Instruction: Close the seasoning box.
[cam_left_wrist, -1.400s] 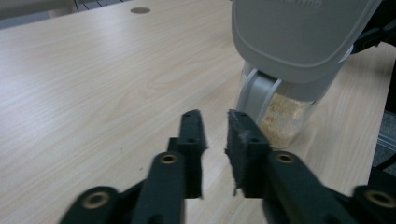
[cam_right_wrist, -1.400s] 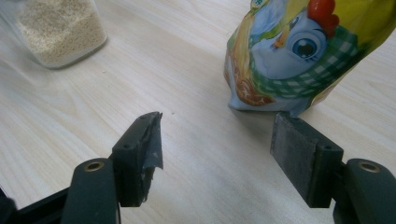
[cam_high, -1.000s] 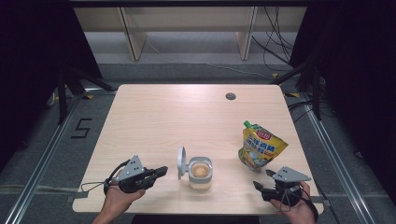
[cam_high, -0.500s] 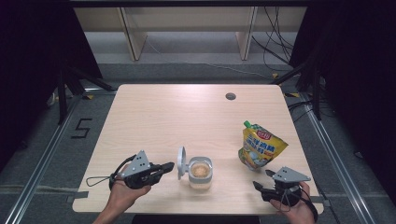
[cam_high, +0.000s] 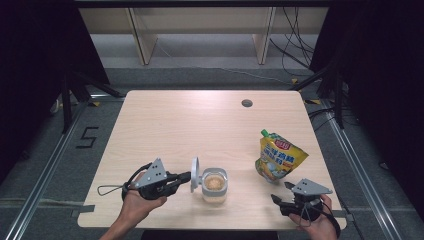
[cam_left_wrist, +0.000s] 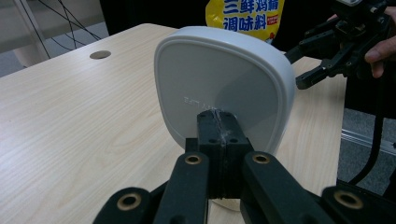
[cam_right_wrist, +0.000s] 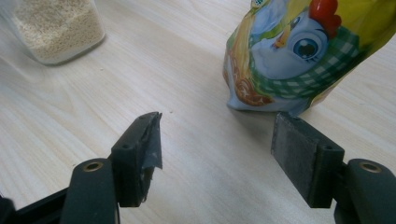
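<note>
A small clear jar (cam_high: 214, 184) of pale grains stands near the table's front edge, its white hinged lid (cam_high: 194, 175) swung up on the left side. My left gripper (cam_high: 186, 176) is shut, with its tips against the lid's outer face (cam_left_wrist: 219, 79); nothing sits between its jaws (cam_left_wrist: 217, 116). A yellow seasoning pouch (cam_high: 280, 159) with a green cap stands at the right. My right gripper (cam_high: 281, 191) rests open at the front right, just short of the pouch (cam_right_wrist: 303, 51), which lies ahead of its own fingertips (cam_right_wrist: 217, 135). The jar (cam_right_wrist: 58, 28) shows at that view's upper left.
The light wooden table (cam_high: 190, 125) has a round cable hole (cam_high: 246, 103) at the back right. Dark floor, metal rails and shelving legs surround it. Cables trail from both grippers near the front edge.
My left gripper has moved right, from beside the jar up to the raised lid, and its tips now meet the lid. The right gripper, jar and pouch have stayed put.
</note>
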